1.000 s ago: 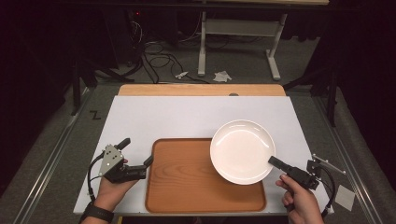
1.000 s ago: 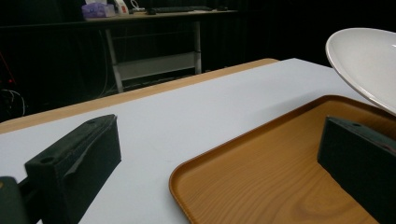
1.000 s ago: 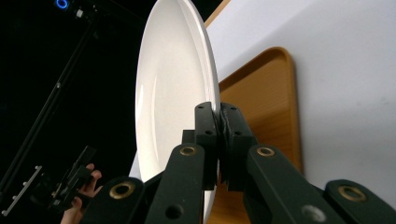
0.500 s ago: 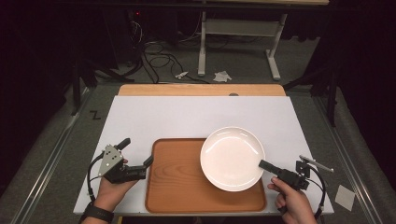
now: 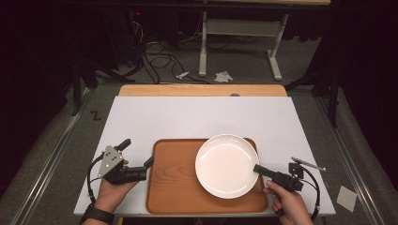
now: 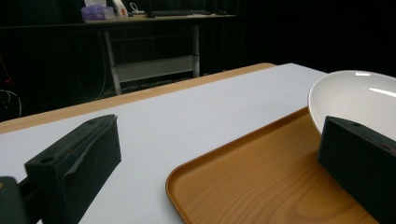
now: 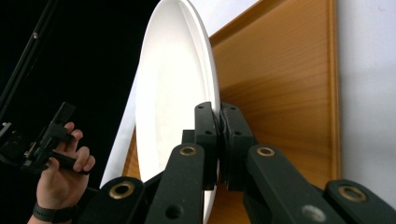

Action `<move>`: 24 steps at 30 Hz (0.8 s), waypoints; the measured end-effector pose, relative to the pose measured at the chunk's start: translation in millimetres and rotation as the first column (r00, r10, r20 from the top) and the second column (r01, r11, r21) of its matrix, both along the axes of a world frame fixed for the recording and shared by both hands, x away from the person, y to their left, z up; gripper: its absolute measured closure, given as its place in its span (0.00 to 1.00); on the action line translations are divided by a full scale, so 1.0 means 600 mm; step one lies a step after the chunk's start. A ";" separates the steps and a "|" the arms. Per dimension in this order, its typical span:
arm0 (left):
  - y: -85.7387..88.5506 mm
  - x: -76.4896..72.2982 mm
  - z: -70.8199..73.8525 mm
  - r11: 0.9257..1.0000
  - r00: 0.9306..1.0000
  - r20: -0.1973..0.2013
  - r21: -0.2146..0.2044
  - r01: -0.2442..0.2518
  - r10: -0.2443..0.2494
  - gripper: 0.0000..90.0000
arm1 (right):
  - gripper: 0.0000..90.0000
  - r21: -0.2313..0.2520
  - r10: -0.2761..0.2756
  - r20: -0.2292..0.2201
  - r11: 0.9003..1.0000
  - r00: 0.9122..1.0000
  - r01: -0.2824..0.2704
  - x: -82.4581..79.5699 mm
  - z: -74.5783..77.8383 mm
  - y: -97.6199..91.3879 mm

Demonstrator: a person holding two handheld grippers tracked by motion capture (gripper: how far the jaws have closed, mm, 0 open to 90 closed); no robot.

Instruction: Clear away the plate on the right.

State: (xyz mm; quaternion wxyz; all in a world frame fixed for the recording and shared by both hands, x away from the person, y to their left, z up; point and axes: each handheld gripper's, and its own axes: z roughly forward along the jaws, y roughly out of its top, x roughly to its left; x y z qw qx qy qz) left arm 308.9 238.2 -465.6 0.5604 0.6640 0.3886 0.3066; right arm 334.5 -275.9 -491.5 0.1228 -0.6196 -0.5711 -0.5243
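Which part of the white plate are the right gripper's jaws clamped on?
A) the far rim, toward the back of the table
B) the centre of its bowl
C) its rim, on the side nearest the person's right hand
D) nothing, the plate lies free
C: the right gripper has its jaws shut on the near-right rim of the white plate, which sits over the wooden tray.

My left gripper (image 5: 146,165) was black with blocky jaws, and a grey three-cornered plate (image 5: 109,161) dotted with small holes sat above them. A black cable looped from it beside my watch (image 5: 97,215), black too. My right gripper (image 7: 219,120) was black, with brass-ringed pivots.
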 end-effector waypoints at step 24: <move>0.005 0.001 -0.001 1.000 1.000 0.005 0.020 0.001 -0.001 0.00 | 0.99 -0.032 0.043 -0.060 0.998 0.997 -0.045 0.006 -0.019 0.017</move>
